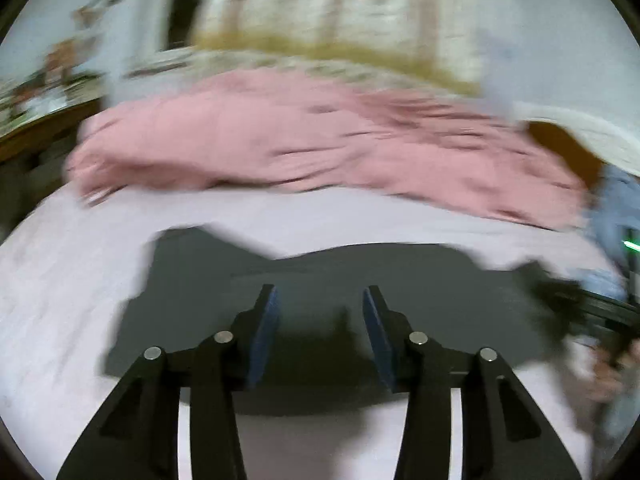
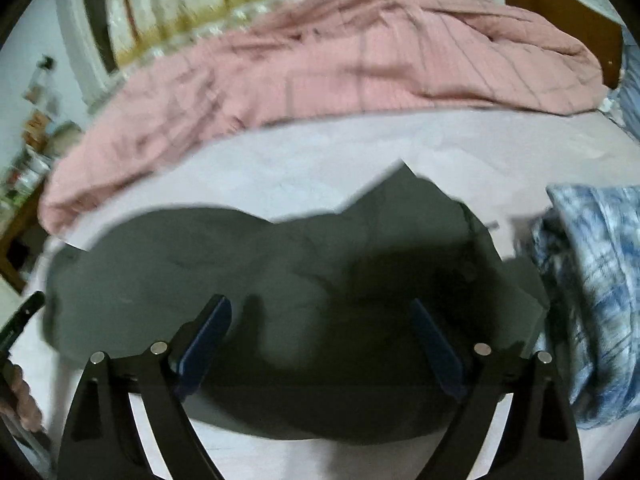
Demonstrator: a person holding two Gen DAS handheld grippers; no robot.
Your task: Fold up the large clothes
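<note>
Fingers of left gripper (image 1: pixel 320 300) and right gripper (image 2: pixel 320 312) apart, empty, above dark garment (image 2: pixel 280 264)

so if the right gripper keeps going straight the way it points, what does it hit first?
Most likely the dark grey garment spread on the bed sheet. The right gripper is open, nothing between its fingers, and the cloth fills the gap ahead. Depth is unclear.

both wrist views look down close over the dark garment (image 1: pixel 400 280).
</note>
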